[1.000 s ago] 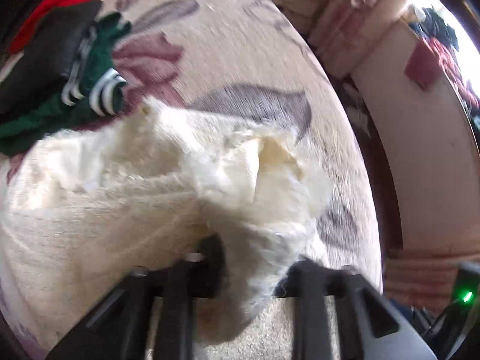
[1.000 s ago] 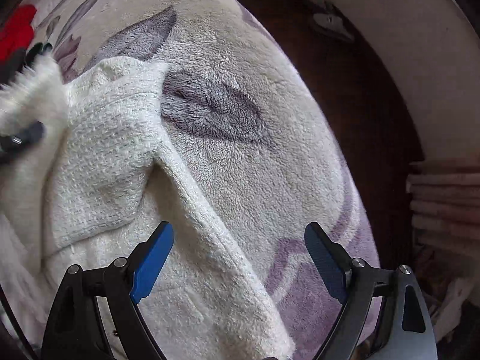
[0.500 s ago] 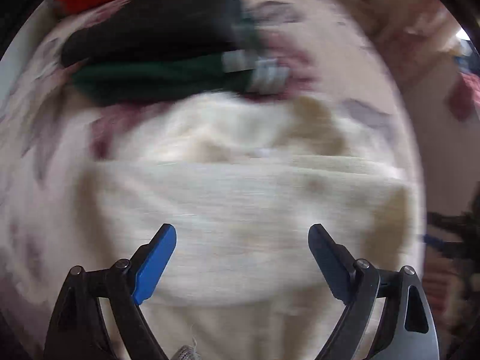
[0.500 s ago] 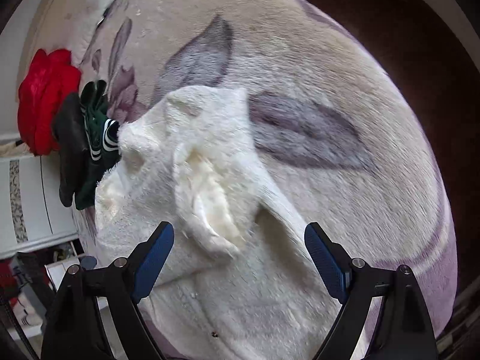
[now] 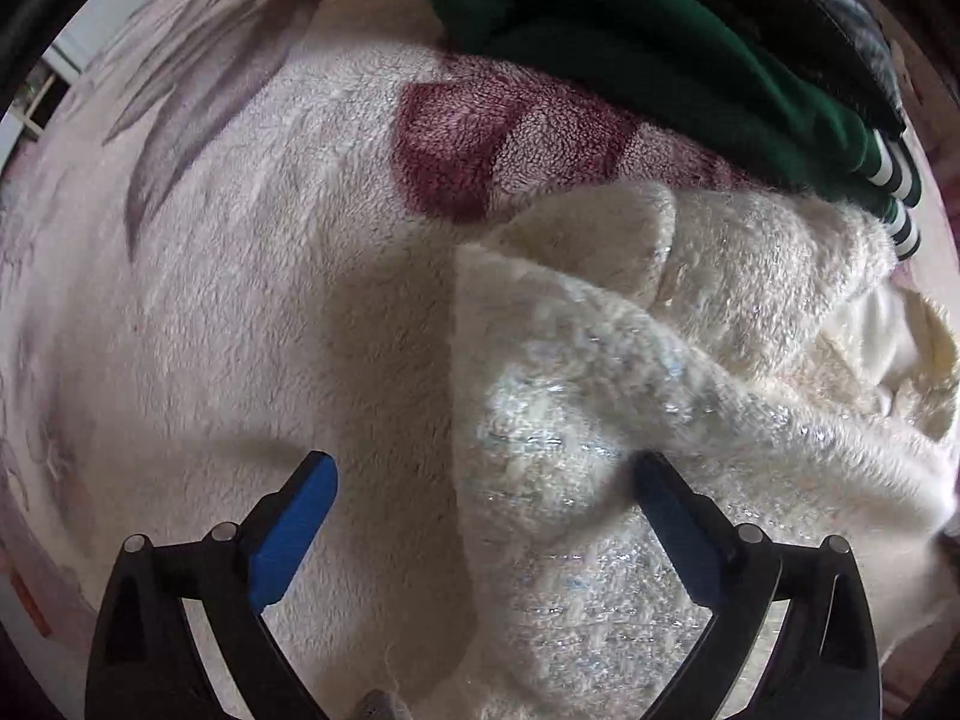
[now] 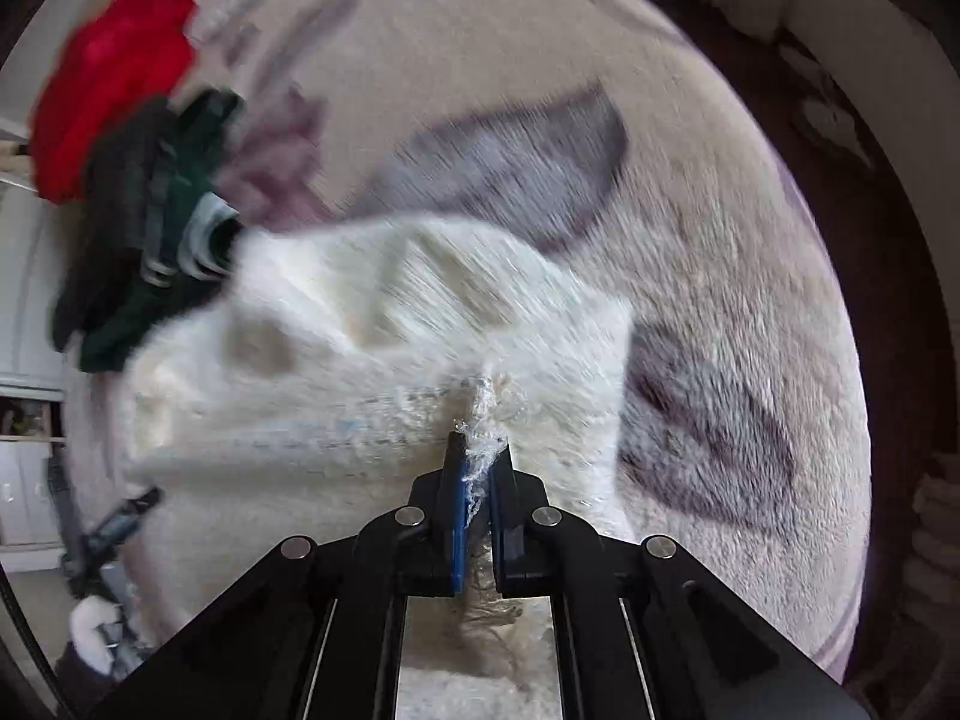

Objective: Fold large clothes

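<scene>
Fold step underway: my right hand-held gripper is clamped on the cream sweater, bunched on the floral blanket. Left hand-held gripper gapes, straddling its edge. Next: left pinches, probably a hem; view blurred. No readable labels.

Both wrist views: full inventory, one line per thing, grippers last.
sweater: 1, cream, crumpled on blanket, pinched at one edge
green garment: 1, dark green with white stripes, beyond the sweater
black garment: 1, black, on the green one
red garment: 1, red, behind the pile
blanket: 1, cream with purple and maroon flowers, under everything
left gripper: open, straddling the sweater's edge
right gripper: shut on the sweater
</scene>
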`<state>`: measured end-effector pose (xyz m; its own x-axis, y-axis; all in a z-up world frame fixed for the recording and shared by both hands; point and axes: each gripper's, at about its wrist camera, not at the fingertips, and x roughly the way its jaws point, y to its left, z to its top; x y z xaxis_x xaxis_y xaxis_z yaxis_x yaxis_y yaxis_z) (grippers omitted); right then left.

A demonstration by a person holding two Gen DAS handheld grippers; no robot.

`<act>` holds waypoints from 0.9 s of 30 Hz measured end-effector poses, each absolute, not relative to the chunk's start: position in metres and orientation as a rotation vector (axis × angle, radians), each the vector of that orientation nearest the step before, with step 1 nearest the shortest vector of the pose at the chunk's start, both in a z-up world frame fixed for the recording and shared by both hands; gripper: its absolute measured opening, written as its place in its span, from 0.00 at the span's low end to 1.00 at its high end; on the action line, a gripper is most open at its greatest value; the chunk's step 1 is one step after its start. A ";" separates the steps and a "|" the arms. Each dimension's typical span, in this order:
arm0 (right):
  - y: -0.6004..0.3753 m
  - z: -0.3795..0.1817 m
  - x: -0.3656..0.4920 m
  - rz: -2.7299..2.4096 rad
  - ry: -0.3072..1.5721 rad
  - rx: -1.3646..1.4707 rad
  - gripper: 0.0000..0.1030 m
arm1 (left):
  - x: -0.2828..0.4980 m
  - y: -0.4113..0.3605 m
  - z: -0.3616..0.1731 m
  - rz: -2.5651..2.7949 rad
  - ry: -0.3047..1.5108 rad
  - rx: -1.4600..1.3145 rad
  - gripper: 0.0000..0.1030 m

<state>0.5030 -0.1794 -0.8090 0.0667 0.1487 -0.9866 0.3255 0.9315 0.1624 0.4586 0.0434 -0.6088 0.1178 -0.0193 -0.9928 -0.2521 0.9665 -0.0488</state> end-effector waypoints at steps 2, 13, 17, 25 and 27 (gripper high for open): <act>-0.172 -0.823 0.509 -0.162 1.597 0.354 0.07 | 0.454 0.041 -0.594 0.180 1.446 -0.182 0.99; -0.112 -0.733 0.554 0.032 1.498 0.533 0.35 | 0.501 -0.044 -0.531 0.183 1.303 0.176 0.99; -0.026 -0.790 0.609 0.295 1.589 0.622 0.35 | 0.539 -0.052 -0.567 0.201 1.328 0.290 0.99; 0.069 -0.891 0.651 0.449 1.781 0.609 0.36 | 0.539 -0.035 -0.578 0.212 1.328 0.309 0.99; 0.081 -0.896 0.651 0.447 1.759 0.536 0.34 | 0.538 -0.033 -0.578 0.215 1.329 0.299 0.99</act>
<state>0.6513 0.0815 -0.8962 -0.2101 0.5708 -0.7937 0.1226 0.8208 0.5578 0.5383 -0.0333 -0.5777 0.2283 0.3221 -0.9188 0.0159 0.9423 0.3343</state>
